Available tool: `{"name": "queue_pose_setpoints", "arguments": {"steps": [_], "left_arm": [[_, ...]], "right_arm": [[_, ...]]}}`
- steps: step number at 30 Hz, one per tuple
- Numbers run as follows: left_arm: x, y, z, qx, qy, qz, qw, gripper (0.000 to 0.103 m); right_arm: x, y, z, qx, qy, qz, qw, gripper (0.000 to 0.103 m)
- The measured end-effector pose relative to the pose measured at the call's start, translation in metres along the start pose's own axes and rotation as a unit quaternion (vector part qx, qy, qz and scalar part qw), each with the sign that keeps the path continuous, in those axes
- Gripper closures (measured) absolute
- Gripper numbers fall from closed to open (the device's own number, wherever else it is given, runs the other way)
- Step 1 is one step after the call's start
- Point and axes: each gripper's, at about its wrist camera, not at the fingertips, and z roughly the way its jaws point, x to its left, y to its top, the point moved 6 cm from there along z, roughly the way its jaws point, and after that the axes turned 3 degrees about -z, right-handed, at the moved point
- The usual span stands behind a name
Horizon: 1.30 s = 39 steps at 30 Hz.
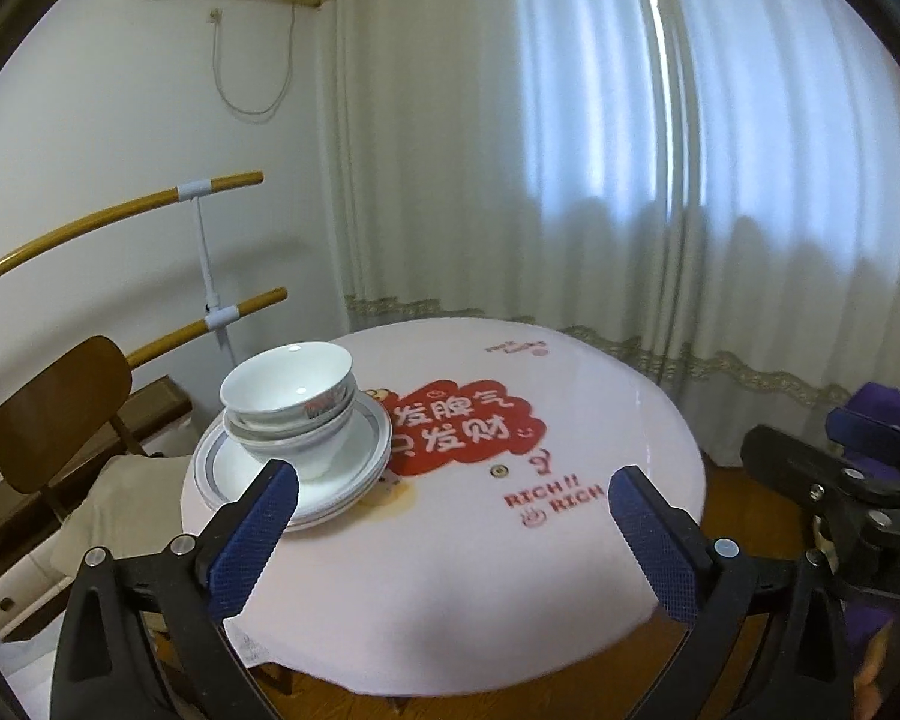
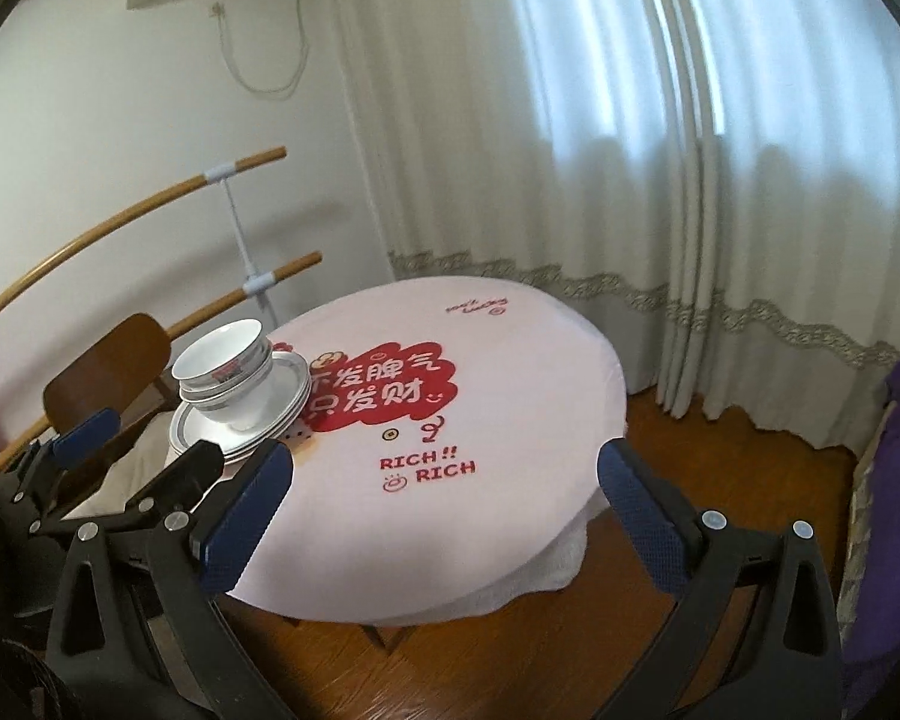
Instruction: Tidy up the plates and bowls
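Now both tongs gape, empty | left gripper [image 1: 453, 531] and right gripper [image 2: 444, 501] hang short of the table [image 1: 630, 420] | bowls [image 1: 291, 408] sit nested on plates [image 1: 354, 480] at its left edge | we judge: approach slowly, grip one bowl rim, steady the stack, lift straight.

White crockery on a pink, red-printed cloth

Bowls [image 1: 288, 387] white; plates [image 1: 354, 468] white with grey rim bands; tablecloth [image 1: 450, 570] pale pink, red lettering; curtains [image 1: 570, 150] cream.

round table [image 2: 450, 540], brown chair [image 1: 60, 402] — white curtains [image 1: 570, 150]
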Motion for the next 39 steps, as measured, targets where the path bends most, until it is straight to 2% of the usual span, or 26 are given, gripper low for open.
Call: {"name": "queue_pose_setpoints", "arguments": {"steps": [6, 10, 14, 20, 33, 39], "left_arm": [[0.029, -0.026, -0.051, -0.026, -0.027, -0.019, 0.9991, 0.001], [0.046, -0.029, -0.093, -0.066, -0.032, -0.022, 0.9971, 0.001], [0.063, -0.038, -0.121, -0.080, -0.034, -0.031, 0.9957, 0.001], [0.084, -0.048, -0.158, -0.108, -0.036, -0.054, 0.9921, 0.001], [0.071, -0.066, -0.195, -0.136, -0.057, -0.034, 0.9885, 0.001], [0.072, -0.070, -0.194, -0.135, -0.066, -0.031, 0.9881, 0.001]], "right_arm": [[0.031, -0.020, -0.048, -0.023, -0.027, 0.006, 0.999, 0.000], [0.052, -0.019, -0.087, -0.048, -0.044, -0.002, 0.998, 0.000], [0.066, -0.023, -0.118, -0.067, -0.054, 0.002, 0.996, 0.000], [0.084, -0.030, -0.140, -0.080, -0.051, -0.006, 0.995, 0.000], [0.081, -0.031, -0.182, -0.122, -0.067, -0.005, 0.990, 0.000], [0.077, -0.033, -0.191, -0.132, -0.079, -0.004, 0.988, 0.000]]}}
